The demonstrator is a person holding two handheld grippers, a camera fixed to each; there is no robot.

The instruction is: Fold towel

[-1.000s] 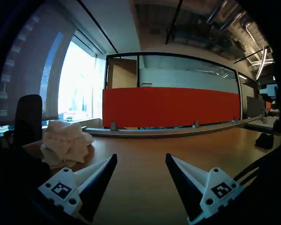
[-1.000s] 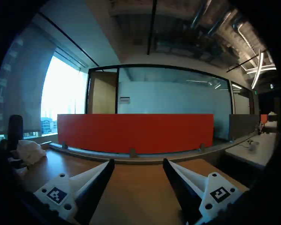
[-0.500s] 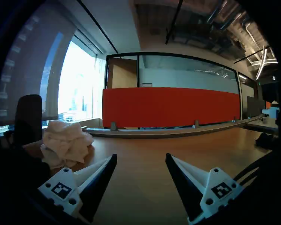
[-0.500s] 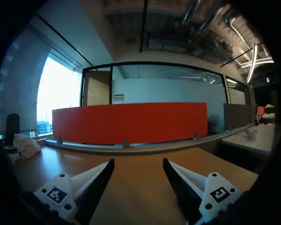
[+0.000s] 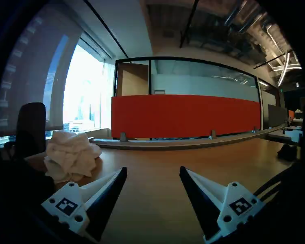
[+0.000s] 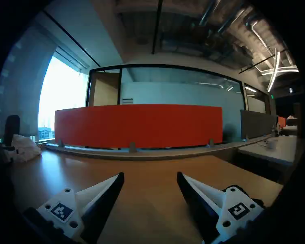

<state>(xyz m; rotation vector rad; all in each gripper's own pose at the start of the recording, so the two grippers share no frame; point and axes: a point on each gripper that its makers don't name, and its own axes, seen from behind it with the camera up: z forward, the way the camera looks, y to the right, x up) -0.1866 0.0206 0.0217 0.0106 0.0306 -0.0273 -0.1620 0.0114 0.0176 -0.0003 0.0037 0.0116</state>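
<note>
A crumpled white towel point(image 5: 71, 155) lies in a heap on the wooden desk point(image 5: 160, 183), to the left of and beyond my left gripper point(image 5: 152, 173). That gripper is open, its white fingers low over the desk with nothing between them. In the right gripper view the same towel point(image 6: 24, 147) sits small at the far left edge of the desk point(image 6: 152, 179). My right gripper point(image 6: 150, 179) is open too, hovering over bare wood well away from the towel.
A red divider panel point(image 5: 185, 116) runs along the desk's far edge. A dark office chair point(image 5: 29, 129) stands behind the towel by the bright window. A small dark object point(image 5: 287, 152) lies at the desk's right. Another desk point(image 6: 274, 152) stands to the right.
The right gripper view has tilted and lowered, so more desk shows and the towel has slid farther left. The left gripper has stayed put.
</note>
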